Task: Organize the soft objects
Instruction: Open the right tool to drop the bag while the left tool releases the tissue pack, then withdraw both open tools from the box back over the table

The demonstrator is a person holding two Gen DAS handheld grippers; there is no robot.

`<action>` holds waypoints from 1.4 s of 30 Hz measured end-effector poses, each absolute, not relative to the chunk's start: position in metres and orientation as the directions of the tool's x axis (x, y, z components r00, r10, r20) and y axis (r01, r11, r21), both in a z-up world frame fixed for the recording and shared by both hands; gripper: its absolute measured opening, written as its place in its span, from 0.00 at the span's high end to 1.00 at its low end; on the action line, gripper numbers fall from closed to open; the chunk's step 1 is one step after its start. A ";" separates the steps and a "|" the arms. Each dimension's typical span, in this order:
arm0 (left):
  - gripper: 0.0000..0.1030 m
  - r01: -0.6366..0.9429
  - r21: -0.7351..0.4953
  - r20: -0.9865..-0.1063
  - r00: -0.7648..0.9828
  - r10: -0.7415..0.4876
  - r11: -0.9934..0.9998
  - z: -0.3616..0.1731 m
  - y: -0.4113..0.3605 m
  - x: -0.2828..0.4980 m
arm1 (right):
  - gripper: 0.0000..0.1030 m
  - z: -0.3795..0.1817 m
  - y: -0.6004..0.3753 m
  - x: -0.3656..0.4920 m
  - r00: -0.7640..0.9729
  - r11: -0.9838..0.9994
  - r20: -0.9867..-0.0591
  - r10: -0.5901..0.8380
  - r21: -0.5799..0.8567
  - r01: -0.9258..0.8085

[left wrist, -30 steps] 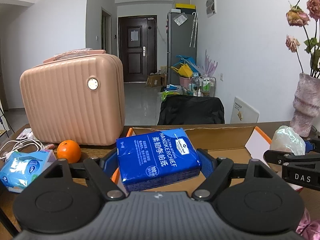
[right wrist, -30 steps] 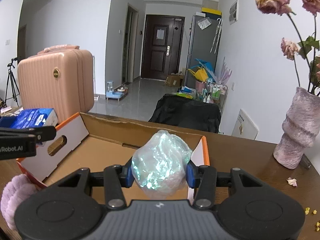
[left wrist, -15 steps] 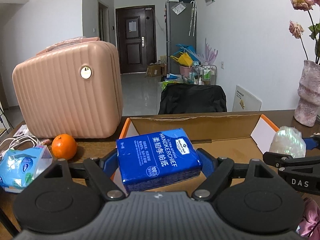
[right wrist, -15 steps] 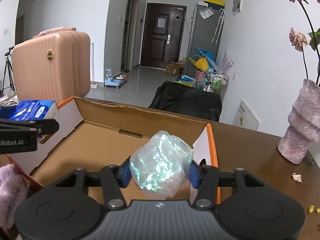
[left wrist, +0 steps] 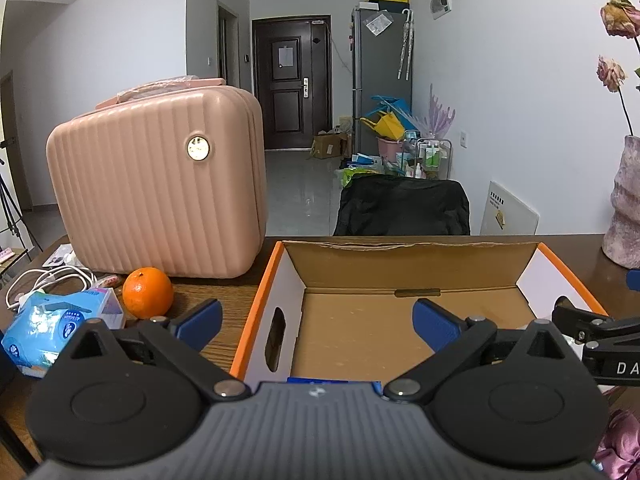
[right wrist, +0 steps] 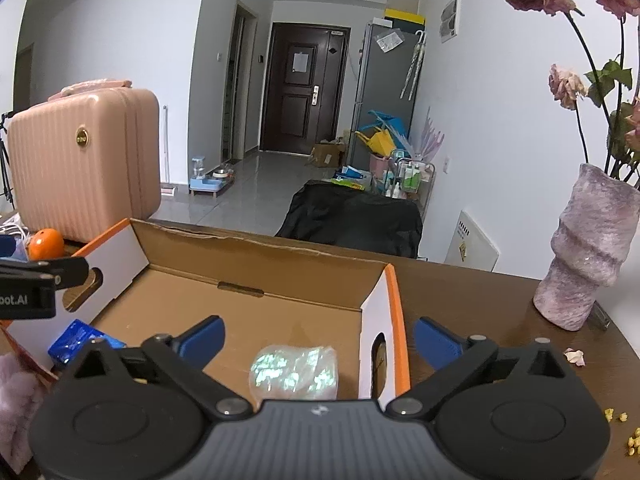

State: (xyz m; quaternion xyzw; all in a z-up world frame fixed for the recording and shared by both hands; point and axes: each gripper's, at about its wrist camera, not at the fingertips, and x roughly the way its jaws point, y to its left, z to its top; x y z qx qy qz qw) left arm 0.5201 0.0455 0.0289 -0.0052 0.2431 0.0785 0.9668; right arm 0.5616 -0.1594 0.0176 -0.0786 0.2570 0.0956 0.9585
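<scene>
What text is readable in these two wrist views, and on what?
"DA", cut off by the frame edge: right gripper, seen from the left wrist.
"bot.AI", cut off at the left: left gripper, seen from the right wrist.
Light blue tissue pack: print too small to read.
Blue handkerchief pack: print illegible.
White board on the wall: lettering blurred.

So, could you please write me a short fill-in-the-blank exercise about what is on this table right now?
1. The shiny wrapped bundle lies inside the cardboard ____.
2. Beside the pink suitcase sits a round ____ fruit.
3. The jaws of both the left gripper and the right gripper stand ____.
4. The dried roses stand in a pale purple ____.

Missing words: box; orange; open; vase
</scene>
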 end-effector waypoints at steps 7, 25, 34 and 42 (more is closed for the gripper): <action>0.00 -0.140 0.007 -0.464 0.876 0.127 0.990 0.036 0.048 0.512 | 0.00 0.021 -0.160 0.557 0.852 0.969 -0.505 0.141 -0.105 -0.223; 0.00 -0.119 0.001 -0.432 0.895 0.107 0.993 0.045 0.045 0.472 | 0.00 0.036 -0.162 0.515 0.879 0.965 -0.449 0.157 -0.118 -0.232; 0.00 -0.129 -0.002 -0.432 0.894 0.115 0.992 0.042 0.049 0.443 | 0.00 0.035 -0.168 0.486 0.889 0.966 -0.428 0.163 -0.116 -0.233; 0.00 -0.114 0.006 -0.407 0.907 0.106 0.993 0.037 0.049 0.412 | 0.00 0.030 -0.174 0.456 0.891 0.965 -0.420 0.173 -0.109 -0.239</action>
